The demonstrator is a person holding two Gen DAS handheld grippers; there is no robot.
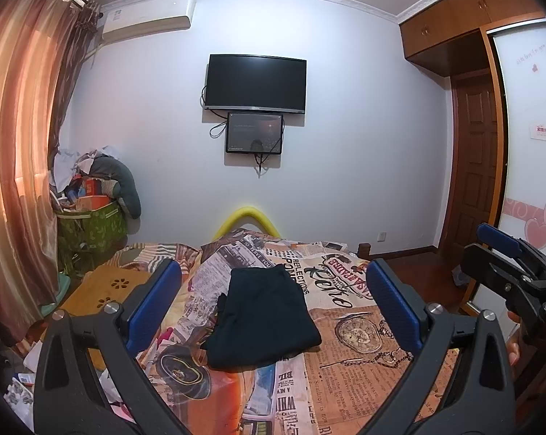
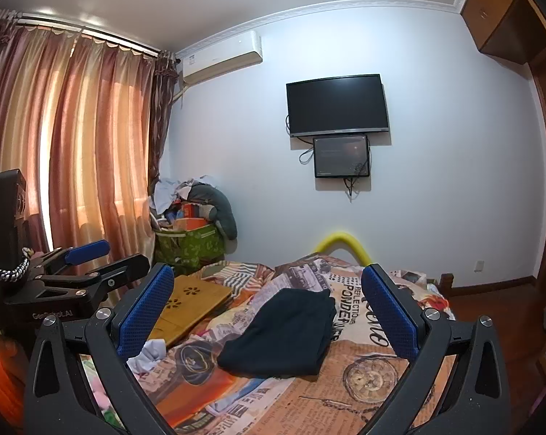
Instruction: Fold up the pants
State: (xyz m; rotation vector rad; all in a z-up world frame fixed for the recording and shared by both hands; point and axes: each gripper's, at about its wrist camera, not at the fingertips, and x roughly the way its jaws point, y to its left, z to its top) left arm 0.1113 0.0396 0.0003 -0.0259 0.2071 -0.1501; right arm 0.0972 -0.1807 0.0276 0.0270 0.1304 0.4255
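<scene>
The dark pants [image 1: 262, 317] lie folded into a compact rectangle on the newspaper-print bedspread [image 1: 352, 359]; they also show in the right wrist view [image 2: 285, 333]. My left gripper [image 1: 273, 308] is open and empty, held above and in front of the pants. My right gripper [image 2: 269, 311] is open and empty too, also held back from the pants. The right gripper shows at the right edge of the left wrist view [image 1: 508, 264], and the left gripper at the left of the right wrist view [image 2: 84, 268].
A wooden lap tray [image 2: 185, 304] lies on the bed's left side, a white cloth [image 2: 149, 353] beside it. A green basket [image 2: 189, 244] piled with clothes stands in the corner by the curtains [image 2: 73, 145]. A yellow foam tube [image 2: 341, 243] arches at the bed's far end.
</scene>
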